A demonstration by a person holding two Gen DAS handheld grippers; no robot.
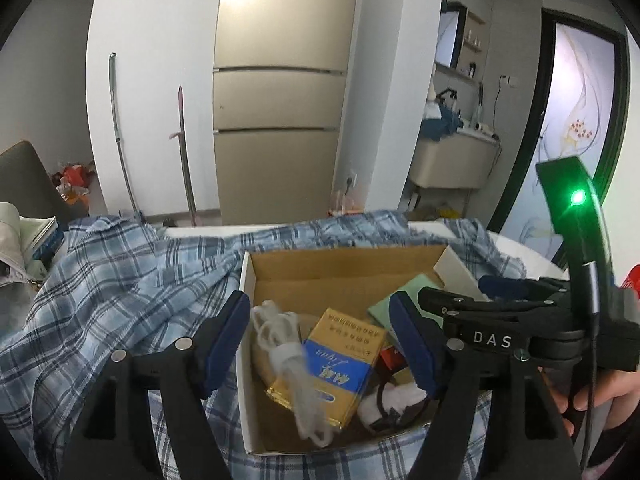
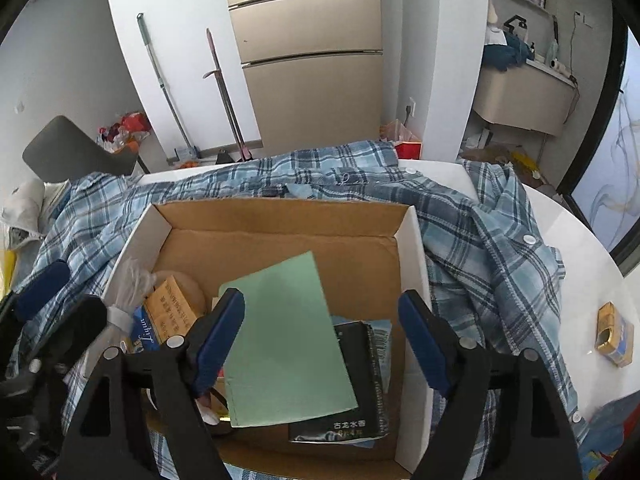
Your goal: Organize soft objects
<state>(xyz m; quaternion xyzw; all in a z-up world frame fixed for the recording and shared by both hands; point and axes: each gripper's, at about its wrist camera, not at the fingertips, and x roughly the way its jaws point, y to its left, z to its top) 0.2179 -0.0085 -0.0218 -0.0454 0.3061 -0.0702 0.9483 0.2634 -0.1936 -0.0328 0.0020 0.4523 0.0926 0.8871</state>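
The cardboard box sits on a blue plaid shirt spread over the white table, and it collects the small soft packs. A green pouch lies over a black packet near the box's right wall; a yellow-and-blue tissue pack and a white glove lie along its left wall. Both the left gripper and the right gripper hover above the box with jaws apart, holding nothing. Another small pack waits by the table's right edge.
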